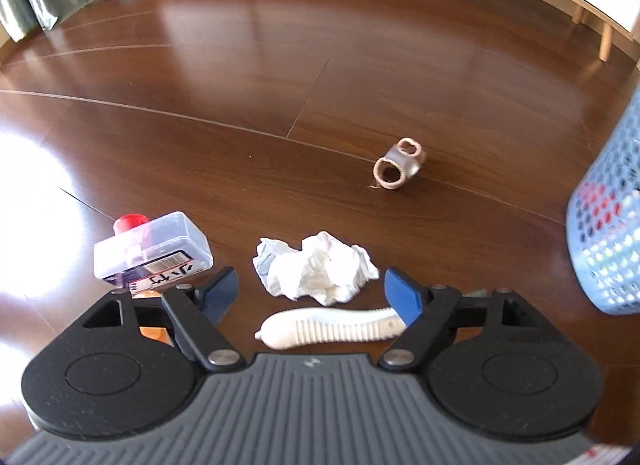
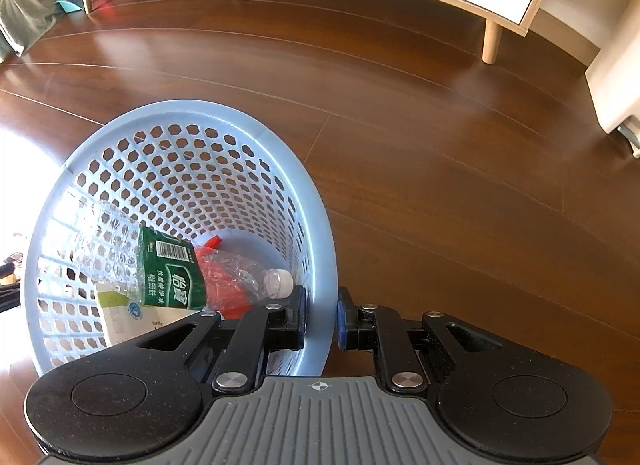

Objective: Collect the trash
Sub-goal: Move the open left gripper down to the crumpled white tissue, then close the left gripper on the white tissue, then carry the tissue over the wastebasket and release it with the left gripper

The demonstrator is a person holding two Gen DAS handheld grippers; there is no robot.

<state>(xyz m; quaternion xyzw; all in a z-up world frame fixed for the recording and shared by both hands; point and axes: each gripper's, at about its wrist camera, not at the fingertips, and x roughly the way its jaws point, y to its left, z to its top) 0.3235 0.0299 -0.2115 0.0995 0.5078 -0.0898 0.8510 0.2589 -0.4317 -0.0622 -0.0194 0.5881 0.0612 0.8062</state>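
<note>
My left gripper (image 1: 316, 293) is open just above the brown floor. A crumpled white tissue (image 1: 316, 267) lies right ahead of its fingertips, and a white ribbed plastic handle (image 1: 328, 331) lies on the floor beneath the fingers. My right gripper (image 2: 321, 319) is shut on the rim of the blue perforated basket (image 2: 320, 241), one finger inside and one outside. The basket is tilted toward me. Inside it lie a crushed clear bottle with a green label (image 2: 172, 269), red wrapping (image 2: 224, 285) and a white carton (image 2: 128, 321).
A clear plastic box with a red cap (image 1: 154, 251) lies left of the tissue. A small brown and grey ring-shaped piece (image 1: 400, 165) sits farther out on the floor. The basket's side (image 1: 608, 233) shows at the right edge. Light wood cabinet legs (image 2: 491, 43) stand at the back.
</note>
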